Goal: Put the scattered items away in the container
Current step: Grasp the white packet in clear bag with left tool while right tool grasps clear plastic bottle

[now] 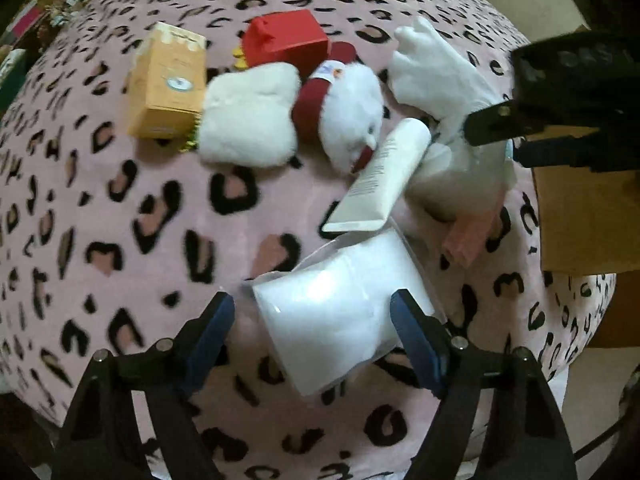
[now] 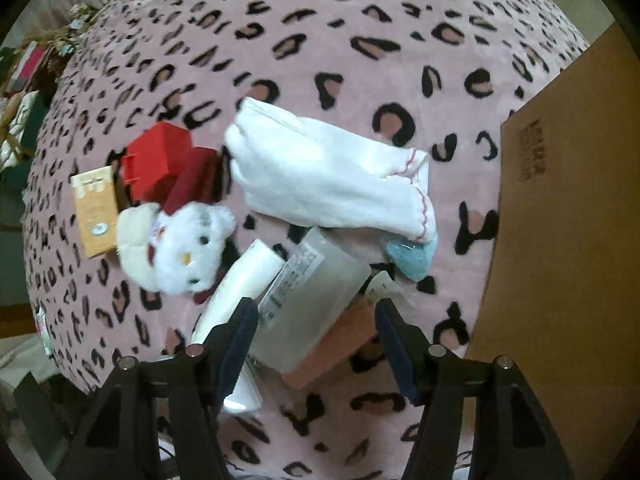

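- left wrist view: the left gripper (image 1: 312, 320) has its two blue fingers wide apart, and they hold nothing
- a white packet (image 1: 340, 312) in clear plastic lies on the pink spotted blanket (image 1: 120, 220), right between those fingers and near the camera
- the packet looks light and soft, but its plastic skin looks slippery, so i think a squeeze across its middle would be best
- just beyond it lies a white tube (image 1: 384, 176), and to the right a small pink box (image 1: 472, 240)
- farther away sit a white plush cat (image 1: 344, 116), a red box (image 1: 288, 40) and an orange box (image 1: 170, 80)
- the brown cardboard box (image 1: 584, 220) stands at the right edge, and i think that is the container
- the right gripper (image 1: 516, 136) shows dark at the far right, above the white things
- right wrist view: the right gripper (image 2: 316, 332) also has its fingers spread apart and empty
- a flat grey pouch (image 2: 312, 308) lies between them, partly on the pink box (image 2: 340, 340)
- the pouch looks thin, bendy and a bit shiny, so grabbing it across the short way seems safest
- a white cloth (image 2: 320, 176) lies beyond it, soft and floppy, with something blue (image 2: 412, 256) at its near right end
- the cardboard box (image 2: 560, 240) fills the right side, close to the pile
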`<state>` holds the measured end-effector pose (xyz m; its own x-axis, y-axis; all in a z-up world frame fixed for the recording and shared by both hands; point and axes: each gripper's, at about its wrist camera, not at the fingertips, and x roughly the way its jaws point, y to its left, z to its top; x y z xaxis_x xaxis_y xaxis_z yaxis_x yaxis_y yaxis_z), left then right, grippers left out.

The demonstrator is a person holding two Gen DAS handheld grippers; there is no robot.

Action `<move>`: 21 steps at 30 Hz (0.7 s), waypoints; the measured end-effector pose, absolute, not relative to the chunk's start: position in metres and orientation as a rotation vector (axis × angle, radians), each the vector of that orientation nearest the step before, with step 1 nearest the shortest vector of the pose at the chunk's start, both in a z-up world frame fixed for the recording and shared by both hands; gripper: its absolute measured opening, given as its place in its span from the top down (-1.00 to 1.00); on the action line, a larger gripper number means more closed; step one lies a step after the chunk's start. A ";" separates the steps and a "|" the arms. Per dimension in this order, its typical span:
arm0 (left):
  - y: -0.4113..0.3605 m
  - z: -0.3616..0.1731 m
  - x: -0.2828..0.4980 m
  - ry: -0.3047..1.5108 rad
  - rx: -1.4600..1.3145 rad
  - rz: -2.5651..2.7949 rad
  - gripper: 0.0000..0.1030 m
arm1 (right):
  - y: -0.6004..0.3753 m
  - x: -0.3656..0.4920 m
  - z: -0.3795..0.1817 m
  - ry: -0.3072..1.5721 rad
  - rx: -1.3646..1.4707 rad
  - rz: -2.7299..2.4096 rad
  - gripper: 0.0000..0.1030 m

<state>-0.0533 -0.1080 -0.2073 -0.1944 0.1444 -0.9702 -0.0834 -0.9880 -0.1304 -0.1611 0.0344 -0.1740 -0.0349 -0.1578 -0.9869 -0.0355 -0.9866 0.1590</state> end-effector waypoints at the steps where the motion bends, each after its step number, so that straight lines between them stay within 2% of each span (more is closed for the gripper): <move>1: -0.107 -0.209 -0.054 -0.079 -1.891 2.313 -0.57 | 0.034 -0.163 -0.178 -0.240 2.121 -2.179 -0.21; 9: -0.102 -0.226 -0.063 -0.213 -1.878 2.267 -0.57 | 0.028 -0.169 -0.186 -0.270 2.135 -2.145 -0.21; 11: -0.097 -0.228 -0.063 -0.214 -1.864 2.268 -0.46 | 0.028 -0.169 -0.189 -0.297 2.139 -2.137 -0.22; 14: -0.093 -0.229 -0.064 -0.207 -1.845 2.282 -0.30 | 0.029 -0.171 -0.196 -0.329 2.158 -2.132 -0.37; 18: -0.098 -0.228 -0.065 -0.267 -1.830 2.284 -0.16 | 0.030 -0.176 -0.212 -0.288 2.232 -2.166 -0.38; 21: -0.101 -0.227 -0.065 -0.303 -1.817 2.278 -0.08 | 0.033 -0.176 -0.213 -0.305 2.186 -2.213 -0.37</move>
